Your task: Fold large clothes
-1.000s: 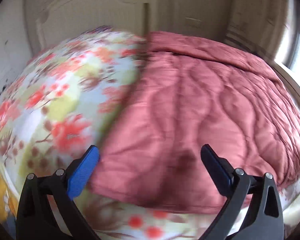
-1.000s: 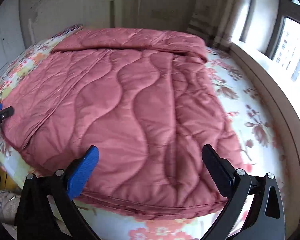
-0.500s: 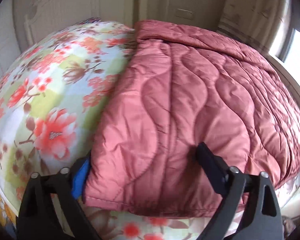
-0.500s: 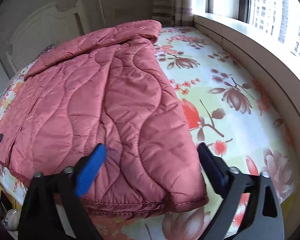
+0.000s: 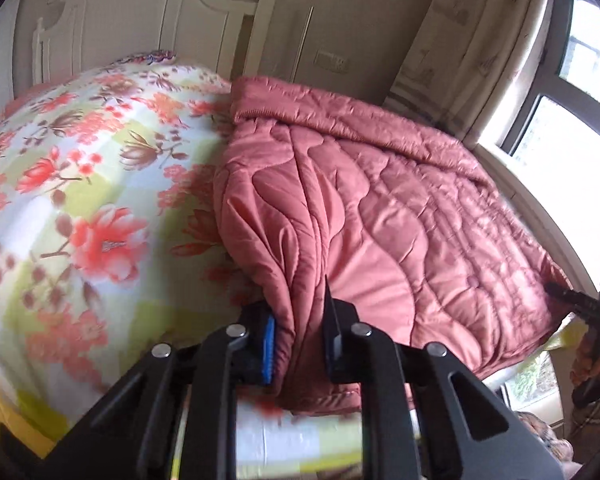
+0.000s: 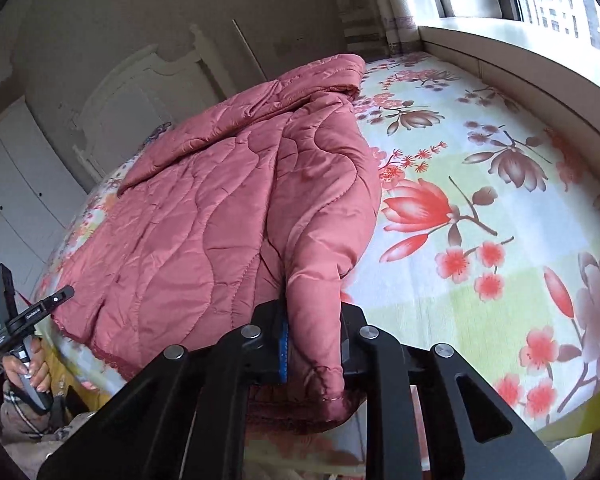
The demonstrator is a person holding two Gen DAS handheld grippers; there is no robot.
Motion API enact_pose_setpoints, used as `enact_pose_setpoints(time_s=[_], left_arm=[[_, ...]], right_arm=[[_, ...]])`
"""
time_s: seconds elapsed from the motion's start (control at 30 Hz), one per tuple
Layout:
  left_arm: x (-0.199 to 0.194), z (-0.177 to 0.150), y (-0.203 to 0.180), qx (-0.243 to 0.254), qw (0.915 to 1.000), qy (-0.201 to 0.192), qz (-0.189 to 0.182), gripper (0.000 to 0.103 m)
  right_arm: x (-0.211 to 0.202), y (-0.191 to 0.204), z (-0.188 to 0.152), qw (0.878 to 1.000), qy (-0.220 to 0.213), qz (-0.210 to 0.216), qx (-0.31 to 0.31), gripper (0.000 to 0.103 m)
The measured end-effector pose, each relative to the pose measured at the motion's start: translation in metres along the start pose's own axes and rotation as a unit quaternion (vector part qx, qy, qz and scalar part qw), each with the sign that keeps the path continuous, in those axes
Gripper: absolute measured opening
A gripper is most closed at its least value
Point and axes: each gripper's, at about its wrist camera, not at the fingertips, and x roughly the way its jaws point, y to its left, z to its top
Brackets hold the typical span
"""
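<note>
A large pink quilted garment [image 5: 400,216] lies spread on the bed; it also shows in the right wrist view [image 6: 220,216]. My left gripper [image 5: 298,338] is shut on its near left corner, the fabric bunched between the blue pads. My right gripper [image 6: 314,346] is shut on its near right corner, which is lifted off the sheet. The right gripper's body shows at the right edge of the left wrist view [image 5: 592,312]; the left one shows at the left edge of the right wrist view [image 6: 24,316].
The bed has a floral sheet [image 5: 84,208], also bare to the garment's right [image 6: 480,220]. A white headboard [image 5: 140,20] stands at the far end. A window sill [image 6: 520,64] runs along the bed's right side.
Both grippers went from open over the garment's near edge to shut on its corners. The corners are now gathered and lifted, and the two views have swung outward.
</note>
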Motion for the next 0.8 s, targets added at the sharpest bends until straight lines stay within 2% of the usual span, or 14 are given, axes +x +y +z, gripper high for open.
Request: enact_pose_setpoints(time_s=[0.1, 0.2, 0.33, 0.47, 0.53, 0.6, 0.7, 0.8], left_arm=[[-0.046, -0.011, 0.007, -0.016, 0.9990, -0.020, -0.036, 0.016], [-0.098, -0.027, 0.006, -0.008, 0.9966, -0.050, -0.064, 0.016], [-0.156, -0.034, 0.001, 0.001, 0.9903, -0.097, -0.099, 0.016], [-0.192, -0.010, 0.001, -0.014, 0.9766, -0.153, -0.151, 0.017], [-0.192, 0.012, 0.006, -0.030, 0.9721, -0.163, -0.165, 0.017], [-0.177, 0.047, 0.011, -0.054, 0.9697, -0.167, -0.170, 0.017], [-0.135, 0.106, 0.019, -0.082, 0.9734, -0.153, -0.150, 0.017], [-0.078, 0.159, 0.031, -0.120, 0.9793, -0.121, -0.110, 0.021]], right_arm=[[-0.032, 0.002, -0.012, 0.998, -0.004, 0.057, -0.006, 0.019], [-0.078, 0.013, -0.036, 0.993, -0.013, 0.111, -0.025, 0.019], [-0.140, 0.028, -0.052, 0.987, -0.056, 0.143, -0.045, 0.018], [-0.191, 0.049, -0.037, 0.978, -0.121, 0.161, -0.063, 0.018], [-0.204, 0.062, -0.020, 0.973, -0.147, 0.161, -0.073, 0.018], [-0.208, 0.075, 0.007, 0.971, -0.163, 0.158, -0.077, 0.018], [-0.186, 0.091, 0.066, 0.974, -0.170, 0.131, -0.071, 0.018], [-0.136, 0.092, 0.132, 0.983, -0.154, 0.090, -0.040, 0.018]])
